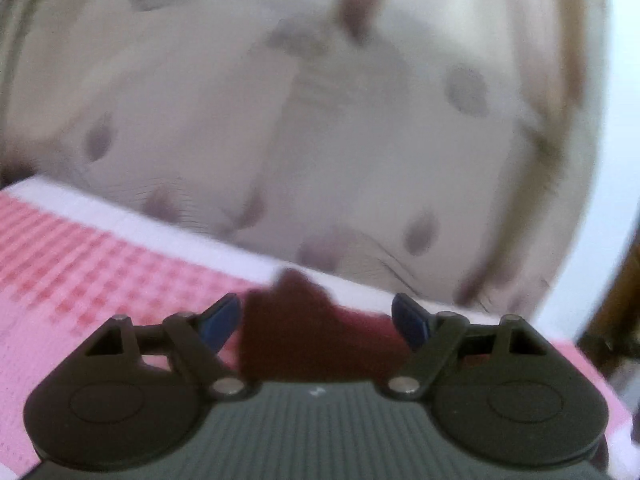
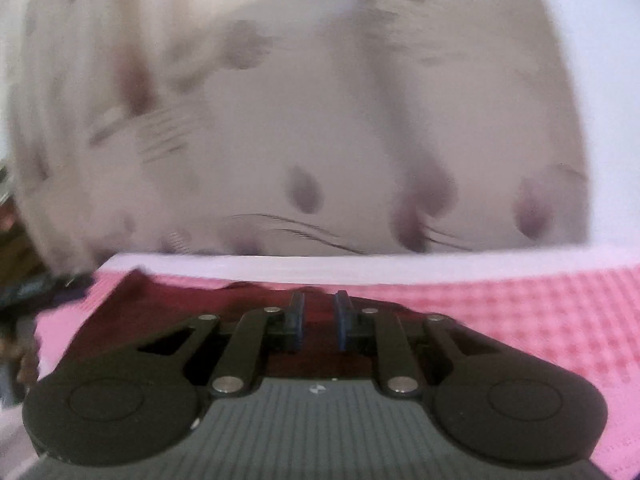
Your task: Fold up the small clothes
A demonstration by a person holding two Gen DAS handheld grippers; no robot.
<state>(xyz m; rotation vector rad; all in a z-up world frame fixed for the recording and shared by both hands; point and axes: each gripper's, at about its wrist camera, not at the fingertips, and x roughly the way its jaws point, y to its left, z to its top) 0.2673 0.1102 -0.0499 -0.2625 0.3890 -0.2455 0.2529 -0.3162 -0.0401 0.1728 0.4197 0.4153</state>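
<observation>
Two claws are in view over a pink checked cloth (image 1: 80, 248) with a white border. Left claw (image 1: 316, 320) stands wide, its blue pads (image 1: 218, 320) well apart and pressing on nothing; a dark red garment (image 1: 304, 332) lies on the cloth below the gap between them. Right claw (image 2: 319, 320) stands narrow, a slim gap showing between its pads (image 2: 297, 320), with nothing pinched; in that view the dark red garment (image 2: 168, 300) lies beneath the fingers and spreads out to the left. Behind the cloth hangs a pale spotted fabric (image 2: 320, 128), blurred in both views.
</observation>
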